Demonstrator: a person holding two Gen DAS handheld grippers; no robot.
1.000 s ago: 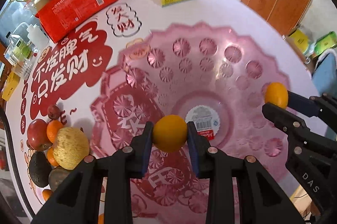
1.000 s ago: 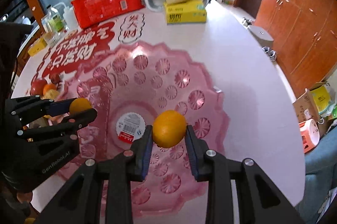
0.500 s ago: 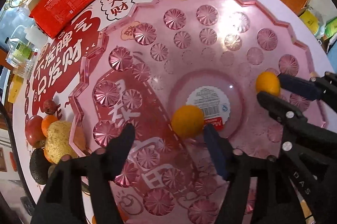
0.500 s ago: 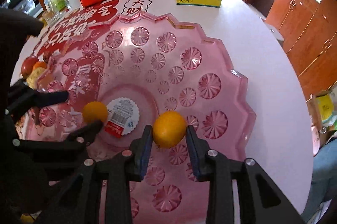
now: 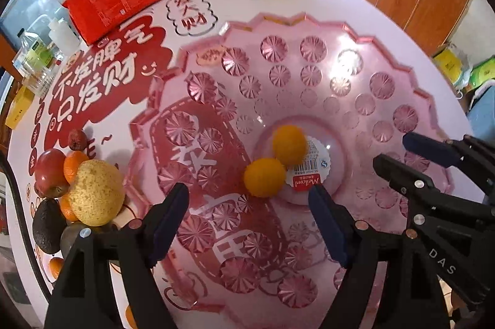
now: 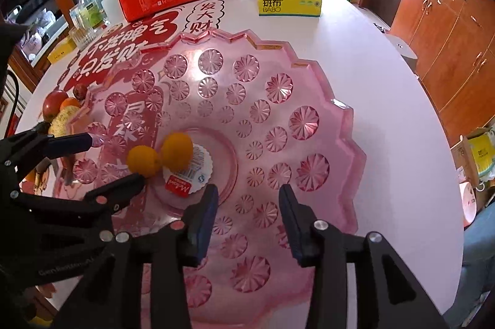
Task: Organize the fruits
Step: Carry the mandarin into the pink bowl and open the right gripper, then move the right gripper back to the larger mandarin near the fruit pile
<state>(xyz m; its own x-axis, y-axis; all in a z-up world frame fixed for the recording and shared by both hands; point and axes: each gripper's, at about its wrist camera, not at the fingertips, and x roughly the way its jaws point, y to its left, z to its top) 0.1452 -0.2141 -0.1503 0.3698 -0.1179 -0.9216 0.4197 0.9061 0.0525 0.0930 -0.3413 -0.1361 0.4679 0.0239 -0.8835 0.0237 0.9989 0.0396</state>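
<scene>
The white worktop (image 5: 340,4) carries a wide pink cut-glass fruit dish (image 5: 309,75), and the change is inside it: a second ago each claw gripped a small orange above the dish, and now both fruits lie loose in its sunken centre. The two oranges touch each other, the nearer orange (image 5: 264,177) just left of the round barcode sticker (image 5: 309,171) and the farther orange (image 5: 289,144) overlapping the sticker's upper edge.

The left claw (image 5: 247,224) has just been opening and stands wide, nothing between its blue pads, with the nearer orange lying just ahead of its tips. The right claw (image 6: 247,214) has also just been opening; its gap is narrower, equally empty, and it hangs over bare glass to the right of the sticker, apart from both fruits.

So two pieces look delivered. The rest of the job appears to wait at the dish's left rim, where a pile of fruit sits on the worktop: a yellow pear (image 5: 96,193), a red apple (image 5: 49,171), tangerines (image 5: 72,166) and a dark avocado (image 5: 46,227). The left claw is the closer one to that heap.
</scene>
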